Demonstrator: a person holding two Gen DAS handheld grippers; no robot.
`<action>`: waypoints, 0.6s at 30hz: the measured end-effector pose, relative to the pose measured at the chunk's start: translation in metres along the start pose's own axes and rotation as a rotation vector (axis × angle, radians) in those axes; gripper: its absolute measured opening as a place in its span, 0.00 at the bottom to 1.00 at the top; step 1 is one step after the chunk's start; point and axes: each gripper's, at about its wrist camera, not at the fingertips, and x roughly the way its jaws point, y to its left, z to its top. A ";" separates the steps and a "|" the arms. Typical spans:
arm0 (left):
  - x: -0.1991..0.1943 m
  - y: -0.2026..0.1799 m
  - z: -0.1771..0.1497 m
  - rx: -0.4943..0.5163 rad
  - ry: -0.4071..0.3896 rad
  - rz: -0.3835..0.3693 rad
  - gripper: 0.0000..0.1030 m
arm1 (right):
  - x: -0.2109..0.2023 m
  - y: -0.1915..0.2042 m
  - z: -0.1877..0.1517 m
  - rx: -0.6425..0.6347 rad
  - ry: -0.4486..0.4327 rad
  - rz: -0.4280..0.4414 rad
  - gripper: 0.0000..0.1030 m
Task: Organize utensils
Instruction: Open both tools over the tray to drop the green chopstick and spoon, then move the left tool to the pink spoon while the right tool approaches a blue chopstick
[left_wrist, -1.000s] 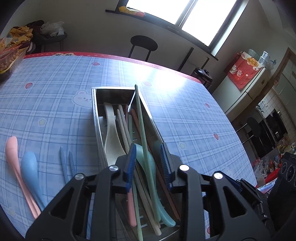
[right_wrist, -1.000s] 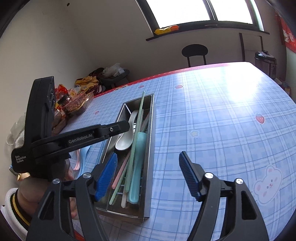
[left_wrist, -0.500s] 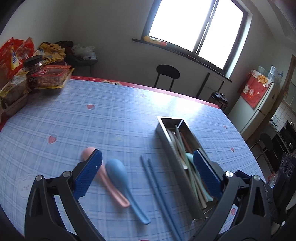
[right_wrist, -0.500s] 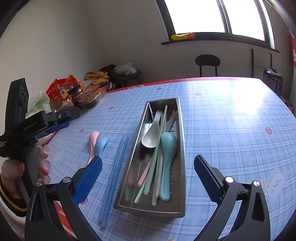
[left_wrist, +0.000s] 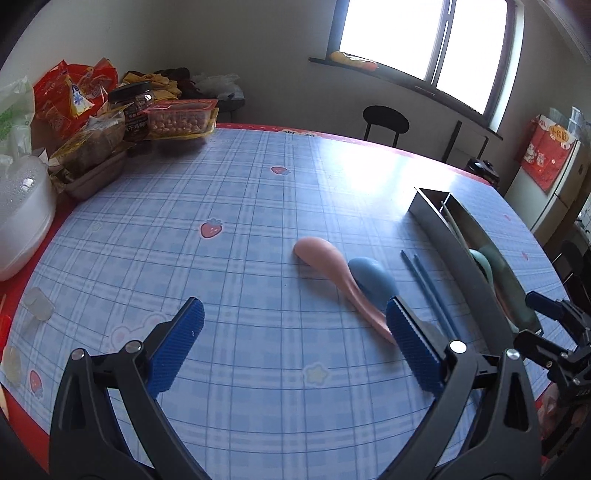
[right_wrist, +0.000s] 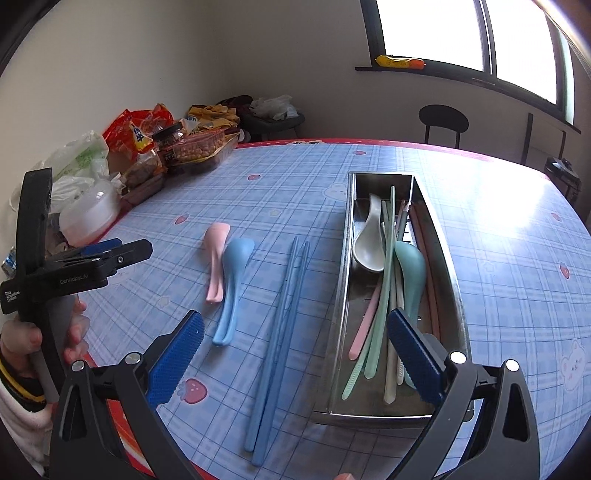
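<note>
My left hand-held gripper (left_wrist: 291, 347) and right hand-held gripper (right_wrist: 293, 358) both stand wide apart, holding nothing. The pink spoon (left_wrist: 334, 275) and blue spoon (left_wrist: 373, 282) lie touching on the tabletop (left_wrist: 221, 258), bowls pointing away from me, handles toward me, beside the blue chopsticks (right_wrist: 282, 317) and steel tray (right_wrist: 341, 295). Pinching one spoon could drag its neighbour or skid it.

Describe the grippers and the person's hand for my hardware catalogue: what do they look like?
Both the left gripper and right gripper have black Y-shaped plastic frames, silver pivot screws and ribbed blue fingertip pads. White "GenRobot.AI" lettering marks the left one's side. The left hand is bare, with a white cuff banded yellow and black.
</note>
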 end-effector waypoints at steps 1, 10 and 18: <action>0.001 0.000 0.000 0.017 0.000 0.002 0.94 | 0.001 0.002 -0.001 0.001 0.000 -0.007 0.94; 0.015 -0.017 0.008 0.171 -0.049 -0.047 0.94 | -0.003 0.019 -0.011 -0.026 -0.051 -0.010 0.60; 0.009 -0.008 0.001 0.143 -0.060 -0.200 0.94 | 0.016 0.039 -0.017 -0.078 0.023 -0.026 0.25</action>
